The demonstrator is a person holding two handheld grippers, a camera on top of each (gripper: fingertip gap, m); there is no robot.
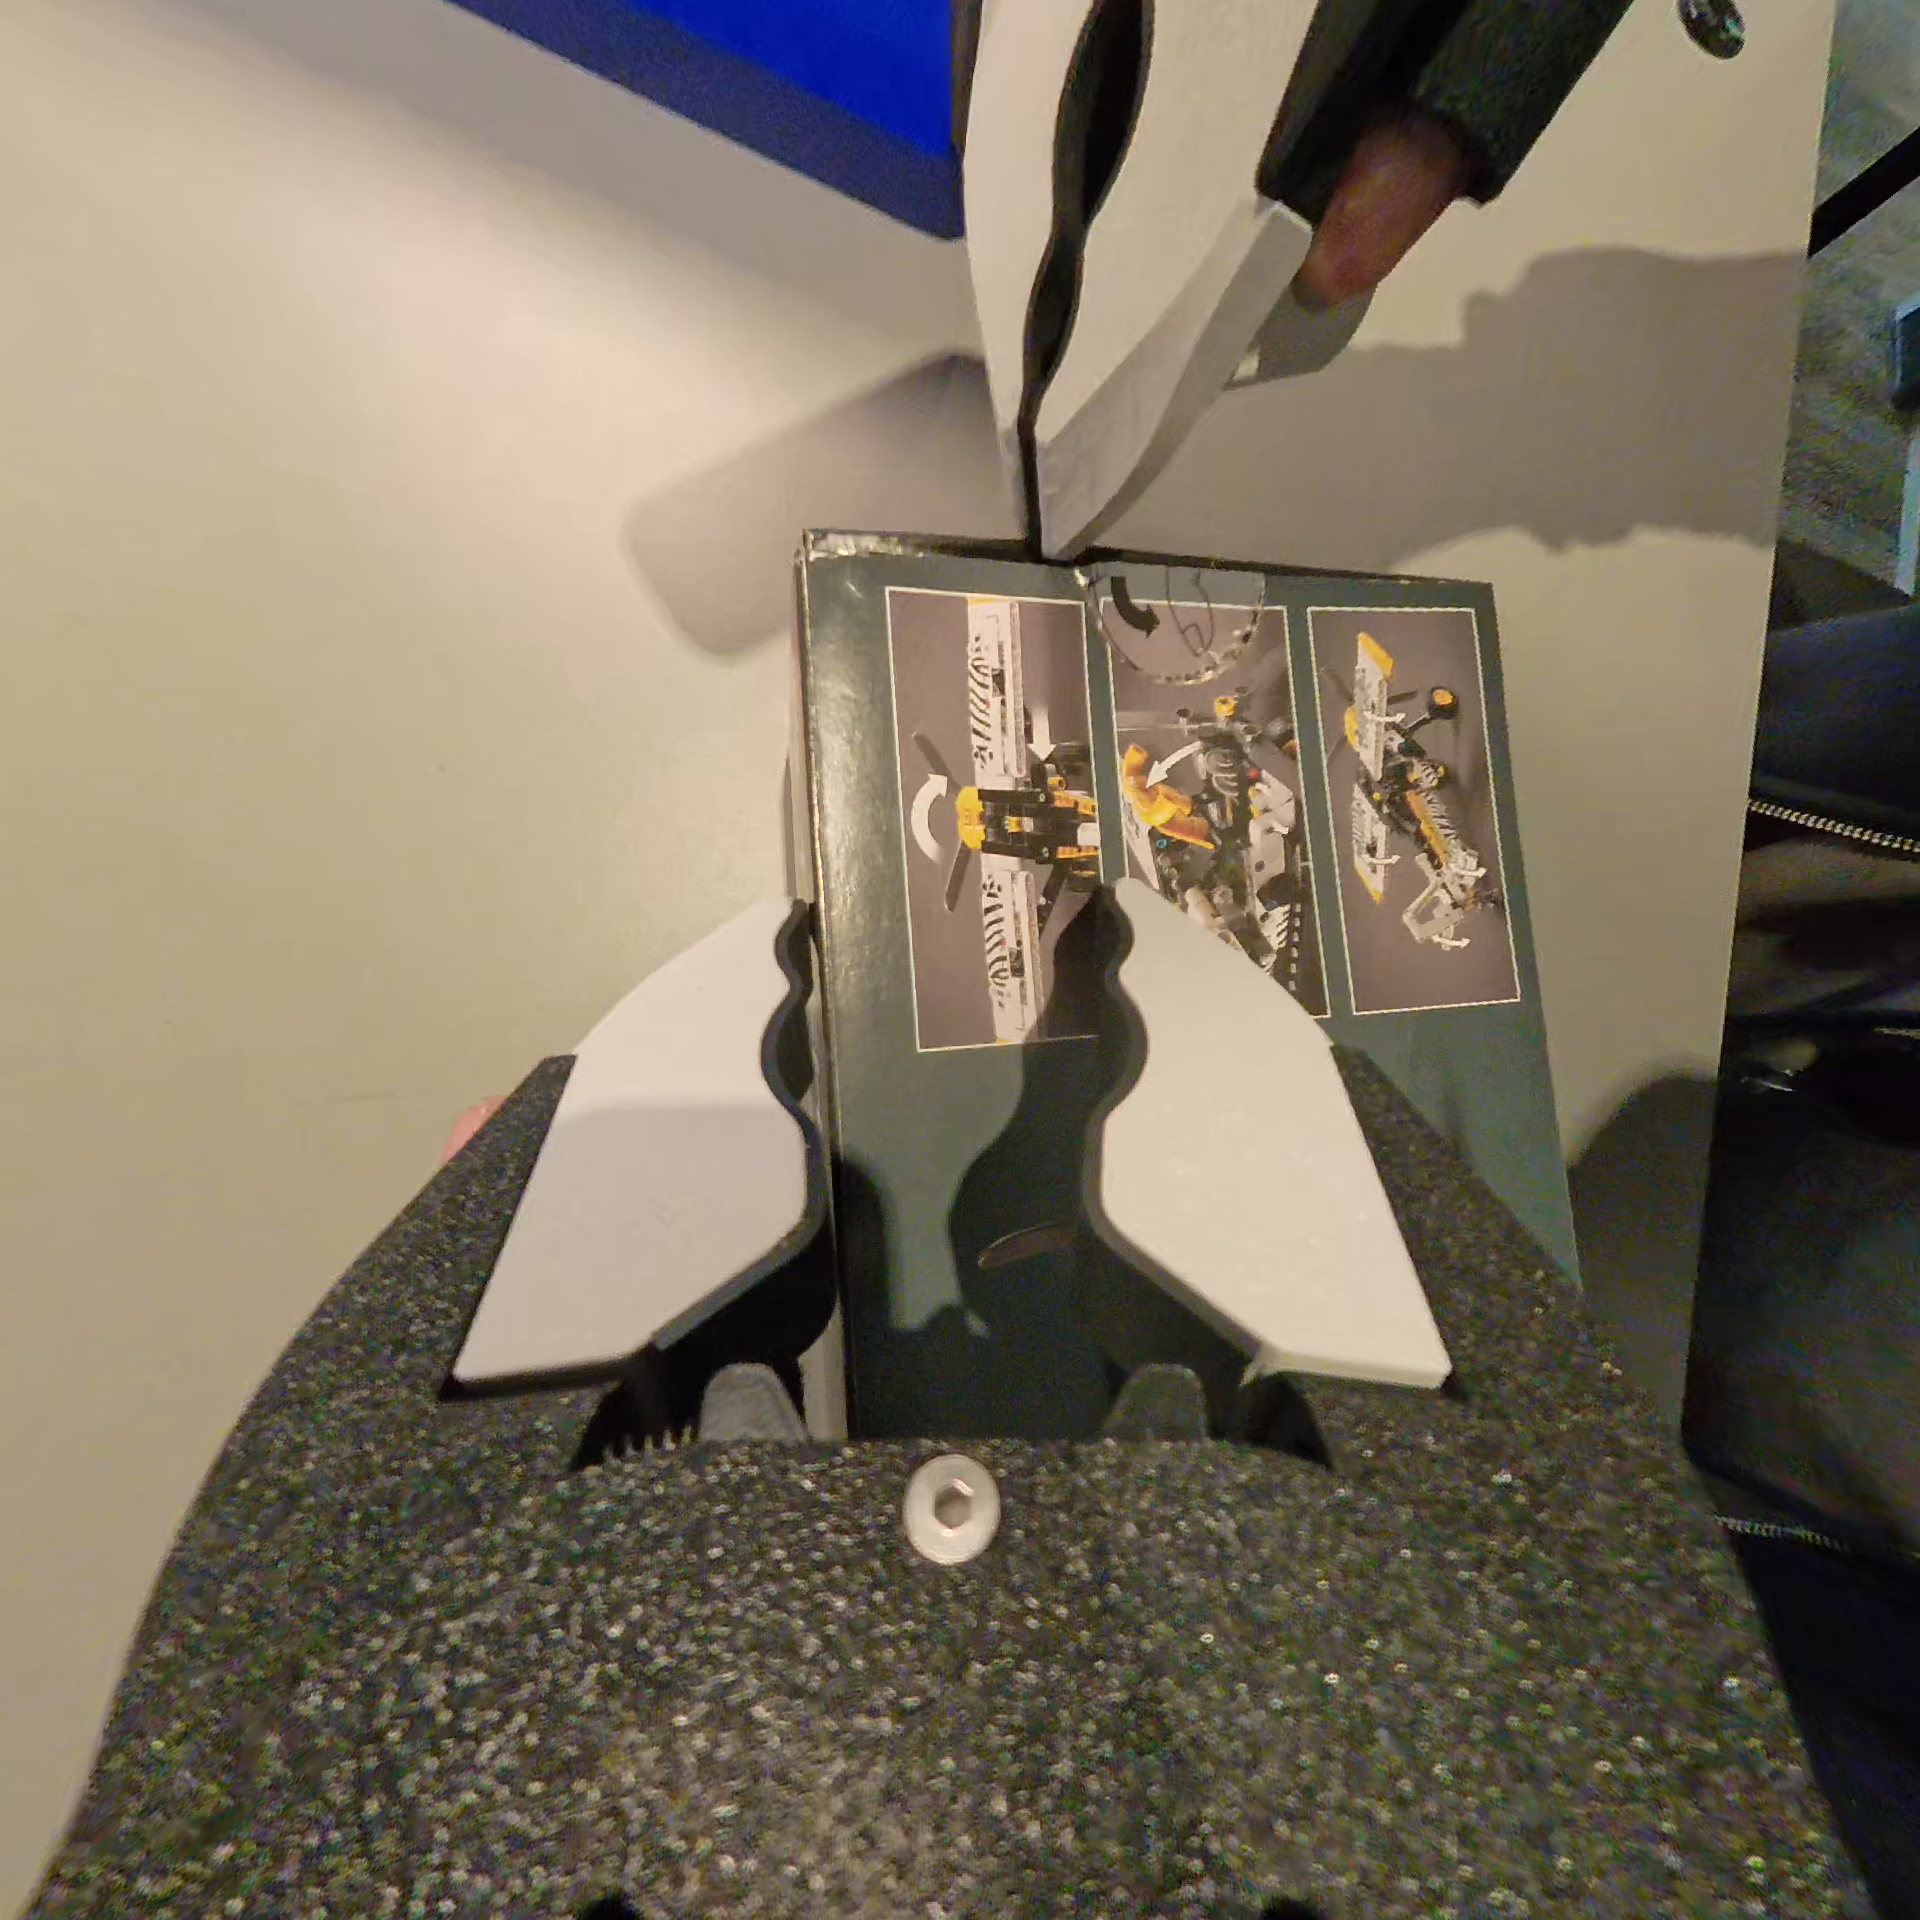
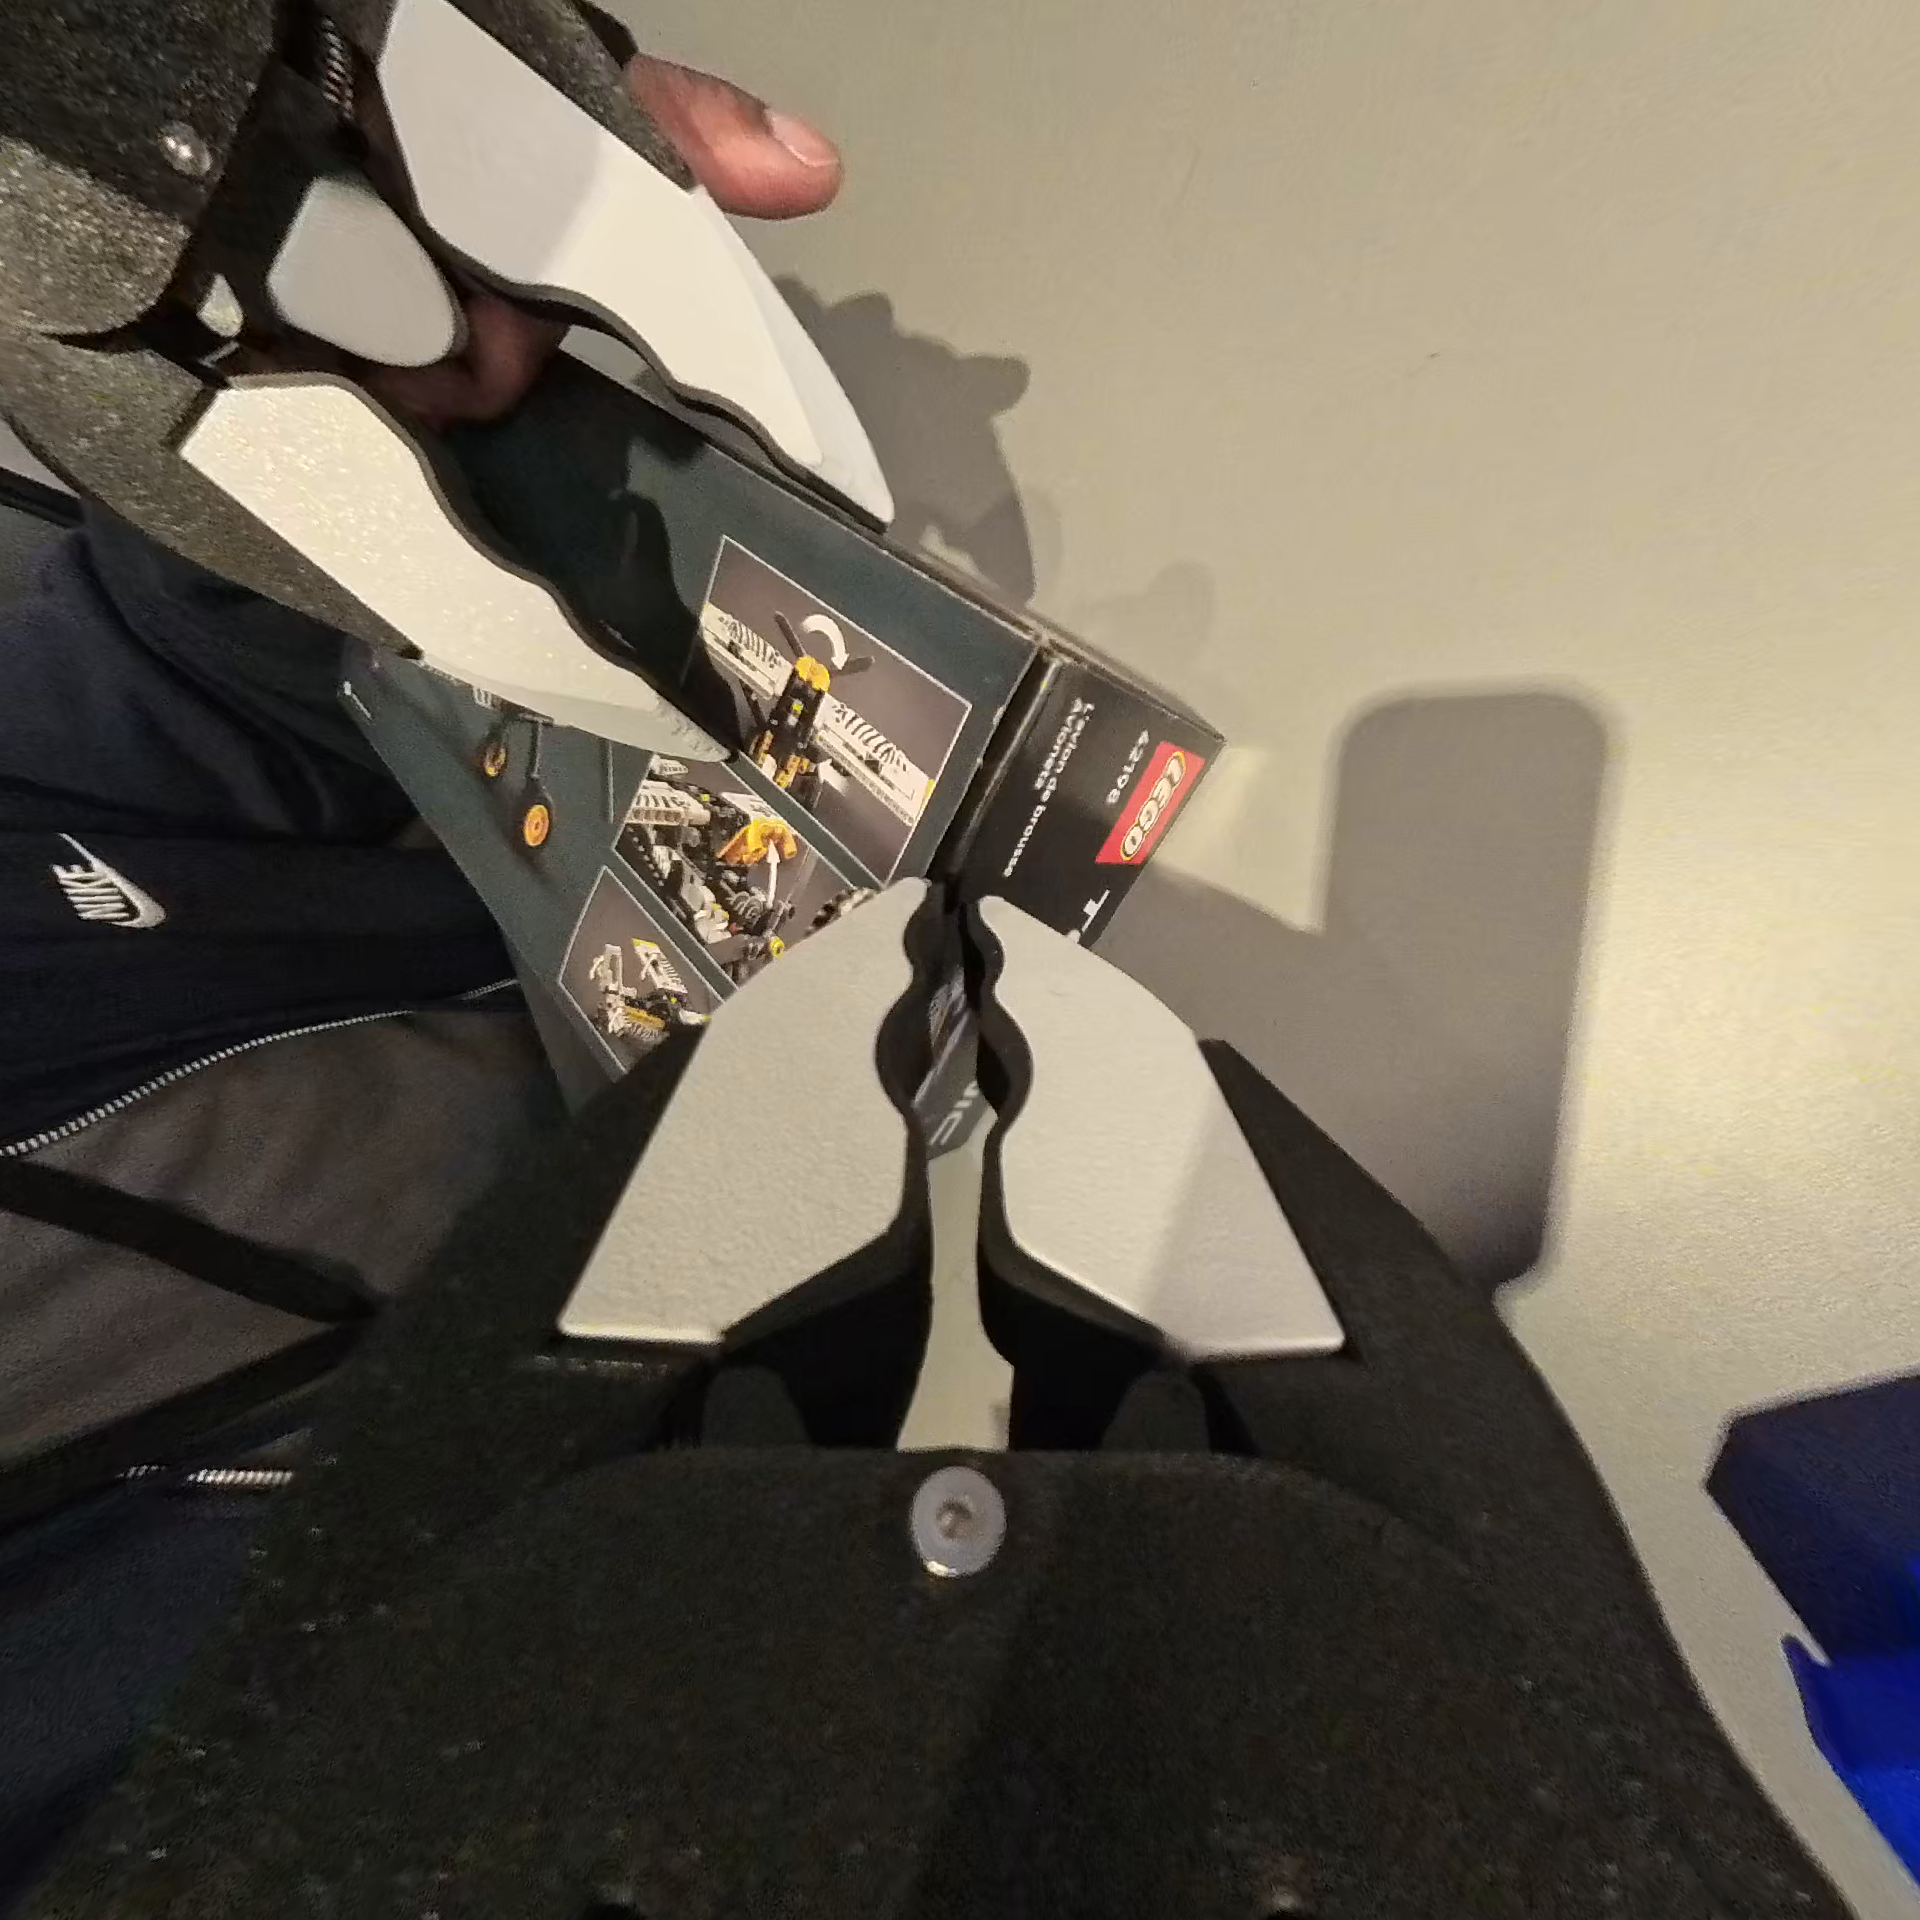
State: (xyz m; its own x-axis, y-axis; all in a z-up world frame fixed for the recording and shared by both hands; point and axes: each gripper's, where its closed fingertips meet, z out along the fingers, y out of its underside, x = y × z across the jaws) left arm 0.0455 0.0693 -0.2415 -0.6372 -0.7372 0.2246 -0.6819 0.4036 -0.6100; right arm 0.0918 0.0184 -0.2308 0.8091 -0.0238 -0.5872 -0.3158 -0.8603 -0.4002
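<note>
A dark toy box (image 1: 1195,727) with pictures of a model plane on its face is held above a white table. My left gripper (image 1: 954,904) is shut on the box across its thickness, one finger on the pictured face and the other behind the left edge. It also shows in the right wrist view (image 2: 795,623), at the box's near end (image 2: 914,665). My right gripper (image 2: 948,899) is shut on the edge of the box's black end flap (image 2: 1091,790). In the left wrist view it (image 1: 1049,535) pinches the box's far top edge.
The white table (image 1: 312,727) lies below, with the grippers' shadows on it. A blue object (image 2: 1829,1538) lies at the table's edge, also in the left wrist view (image 1: 810,62). A person's dark zipped jacket (image 2: 208,987) is close on the left.
</note>
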